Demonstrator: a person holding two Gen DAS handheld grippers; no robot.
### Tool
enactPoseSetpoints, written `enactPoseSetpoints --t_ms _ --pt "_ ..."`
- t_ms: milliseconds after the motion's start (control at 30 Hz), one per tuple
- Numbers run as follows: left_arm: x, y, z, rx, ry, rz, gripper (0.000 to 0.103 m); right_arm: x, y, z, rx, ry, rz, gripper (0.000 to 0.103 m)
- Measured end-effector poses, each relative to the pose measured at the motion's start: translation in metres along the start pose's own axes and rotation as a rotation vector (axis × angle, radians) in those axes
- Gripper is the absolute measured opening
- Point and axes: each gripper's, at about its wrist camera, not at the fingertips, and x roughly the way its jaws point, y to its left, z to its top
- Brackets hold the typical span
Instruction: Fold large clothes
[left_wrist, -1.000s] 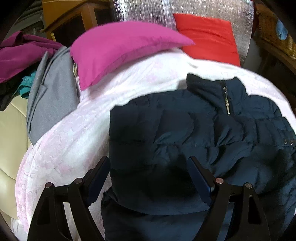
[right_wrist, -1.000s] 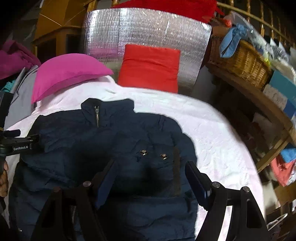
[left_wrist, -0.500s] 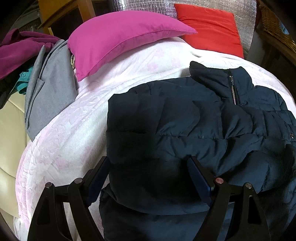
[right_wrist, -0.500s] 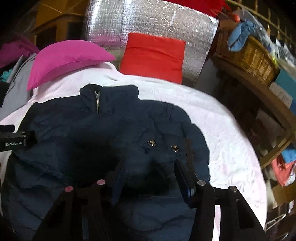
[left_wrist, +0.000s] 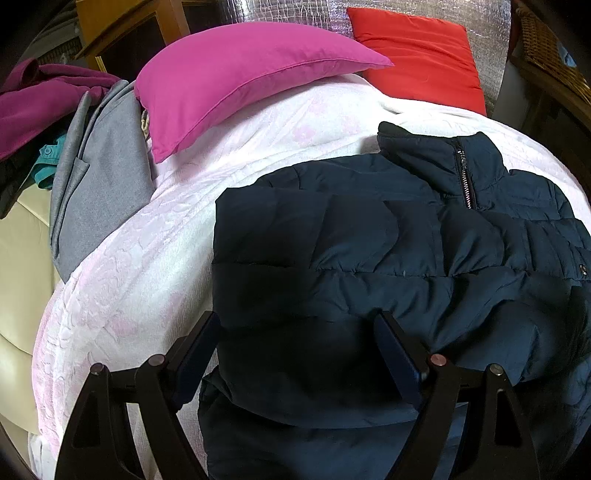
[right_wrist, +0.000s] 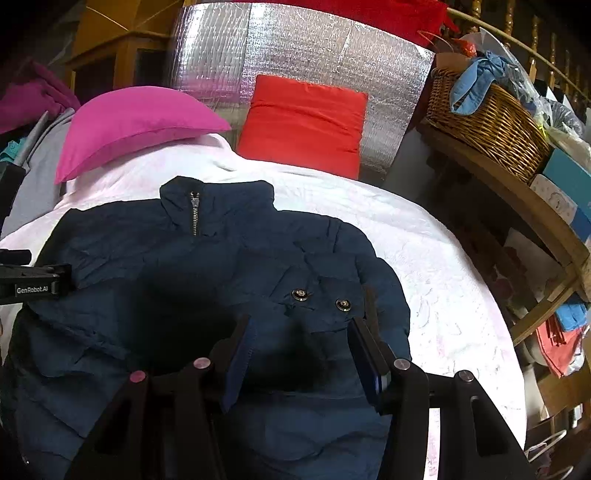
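Observation:
A dark navy puffer jacket (left_wrist: 369, 240) lies face up on the pale pink bedspread (left_wrist: 147, 258), zip collar (right_wrist: 194, 214) toward the pillows. Its sleeves are folded in over the body, and a cuff with two snap buttons (right_wrist: 321, 299) lies on top. My left gripper (left_wrist: 295, 332) stands open wide over the jacket's left folded edge, with fabric under and between the fingers. Half-narrowed, my right gripper (right_wrist: 303, 343) has its pads against a puffy bunch of jacket just below the snap cuff. The left gripper's body (right_wrist: 37, 280) shows at the left edge of the right wrist view.
A magenta pillow (left_wrist: 240, 74) and a red cushion (left_wrist: 417, 51) sit at the bed's head against silver foil. Grey and purple clothes (left_wrist: 99, 166) are piled at the left. At the right, a wooden shelf holds a wicker basket (right_wrist: 487, 125).
My right gripper's jaws have narrowed onto the jacket near the snap cuff and it has edged closer. The left gripper stays wide and in place.

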Motion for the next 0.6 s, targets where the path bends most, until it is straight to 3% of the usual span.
enactPoseSetpoints --t_ms 233,500,600 --pt "0.001 -0.001 0.0 0.006 0.004 0.004 0.085 0.005 0.0 0.0 0.004 0.013 0.006 0.056" --pt "0.013 -0.007 -0.005 0.058 0.053 0.026 0.086 0.065 -0.007 -0.014 0.093 0.203 0.146 0.056" --pt "0.007 -0.003 -0.004 0.057 0.038 0.025 0.085 0.065 -0.008 -0.016 0.106 0.214 0.168 0.056"
